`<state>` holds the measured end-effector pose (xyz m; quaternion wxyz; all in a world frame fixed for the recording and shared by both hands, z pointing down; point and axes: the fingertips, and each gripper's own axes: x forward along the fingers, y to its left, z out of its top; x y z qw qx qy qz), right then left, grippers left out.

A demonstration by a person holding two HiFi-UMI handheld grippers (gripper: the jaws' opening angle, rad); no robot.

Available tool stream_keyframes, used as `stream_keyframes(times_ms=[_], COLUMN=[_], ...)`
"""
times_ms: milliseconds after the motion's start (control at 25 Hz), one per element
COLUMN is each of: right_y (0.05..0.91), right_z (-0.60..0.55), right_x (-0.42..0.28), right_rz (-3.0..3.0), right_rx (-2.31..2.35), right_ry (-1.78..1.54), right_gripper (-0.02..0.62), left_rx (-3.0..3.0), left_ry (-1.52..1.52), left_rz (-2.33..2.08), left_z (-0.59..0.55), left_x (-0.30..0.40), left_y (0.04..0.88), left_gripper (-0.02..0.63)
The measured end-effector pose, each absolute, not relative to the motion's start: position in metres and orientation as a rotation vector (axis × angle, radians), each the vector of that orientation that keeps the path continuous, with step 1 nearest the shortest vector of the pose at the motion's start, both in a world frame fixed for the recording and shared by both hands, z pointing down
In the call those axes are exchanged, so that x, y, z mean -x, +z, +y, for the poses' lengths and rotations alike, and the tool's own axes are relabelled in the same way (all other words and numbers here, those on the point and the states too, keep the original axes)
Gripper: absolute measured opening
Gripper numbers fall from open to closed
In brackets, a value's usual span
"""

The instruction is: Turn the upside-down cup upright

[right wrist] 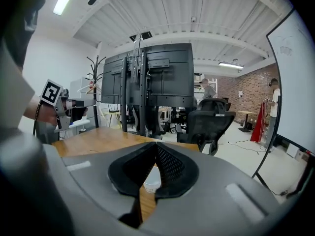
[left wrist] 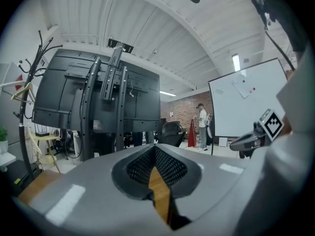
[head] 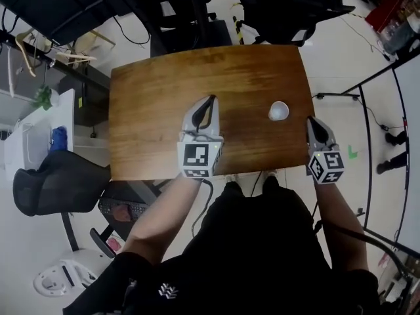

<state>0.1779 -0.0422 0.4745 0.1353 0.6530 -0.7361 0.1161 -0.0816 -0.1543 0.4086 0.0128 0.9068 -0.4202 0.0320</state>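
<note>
A small white cup (head: 278, 111) stands mouth-down on the right part of the wooden table (head: 157, 90). My right gripper (head: 310, 119) hovers at the table's right edge, just right of the cup and nearer to me; its jaws are shut and hold nothing. In the right gripper view the cup (right wrist: 151, 180) shows through the gap below the closed tips (right wrist: 156, 144). My left gripper (head: 211, 99) is over the middle of the table, left of the cup and well apart from it. Its jaws meet at the tips (left wrist: 155, 147) and hold nothing.
A black office chair (head: 49, 179) and a white cabinet (head: 42, 126) stand left of the table. A dark screen stand (head: 190, 12) and another chair (right wrist: 212, 118) are beyond the far edge. A whiteboard (head: 410, 104) stands at the right. A person (left wrist: 202, 127) is far off.
</note>
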Motion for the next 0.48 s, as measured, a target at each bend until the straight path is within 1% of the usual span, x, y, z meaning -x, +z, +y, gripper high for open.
stream_keyframes(times_ms=[280, 480], right_y=[0.490, 0.536], right_z=[-0.072, -0.091], right_x=[-0.190, -0.194], right_rz=[-2.150, -2.157], right_rx=[-1.808, -1.696], right_ry=[0.405, 0.458], right_gripper=[0.017, 0.022], left_rx=[-2.806, -2.792], left_ry=[0.102, 0.141], left_rz=[-1.317, -1.403], left_z=[-0.161, -0.176], left_x=[0.071, 0.076], left_y=[0.417, 0.411], left_gripper=[0.000, 0.000])
